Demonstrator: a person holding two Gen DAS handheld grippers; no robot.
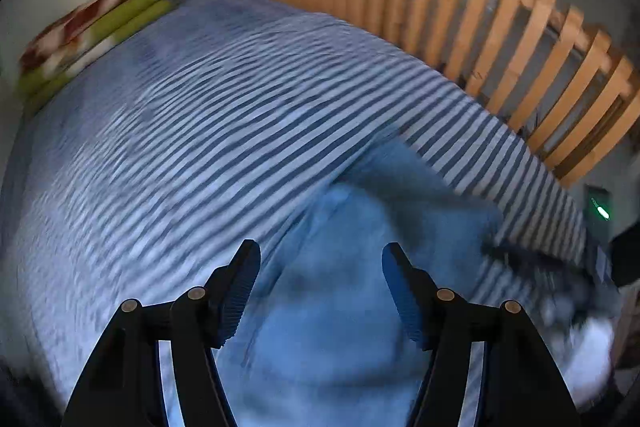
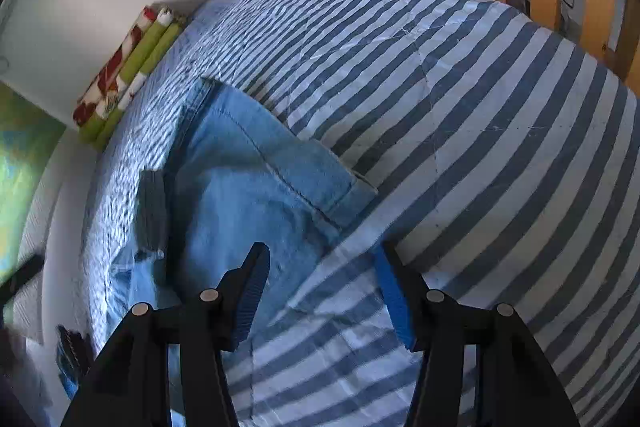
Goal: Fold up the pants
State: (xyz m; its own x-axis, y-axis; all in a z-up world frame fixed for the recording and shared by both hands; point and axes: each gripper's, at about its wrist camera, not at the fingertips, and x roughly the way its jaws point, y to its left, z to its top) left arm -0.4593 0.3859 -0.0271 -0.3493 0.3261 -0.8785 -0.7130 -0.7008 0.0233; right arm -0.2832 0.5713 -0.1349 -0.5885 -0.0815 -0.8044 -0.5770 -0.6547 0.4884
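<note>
Lying on a bed covered by one blue-and-white striped bedspread (image 2: pixel 460 115), a single pair of light blue denim pants (image 2: pixel 248 187) is folded over itself, its stitched seam running diagonally across the top layer. The right tool (image 2: pixel 320 259) hangs just above the pants' near edge, its two fingers spread with nothing pinched between them, one over denim and one over stripes. The left tool (image 1: pixel 320 255) is likewise spread and empty above the blurred denim (image 1: pixel 340 291). One stack of folded cloths (image 2: pixel 120 79) in green, red and white sits at the bed's far corner against a white wall. One slatted wooden frame (image 1: pixel 500 27) stands beside the bed.
</note>
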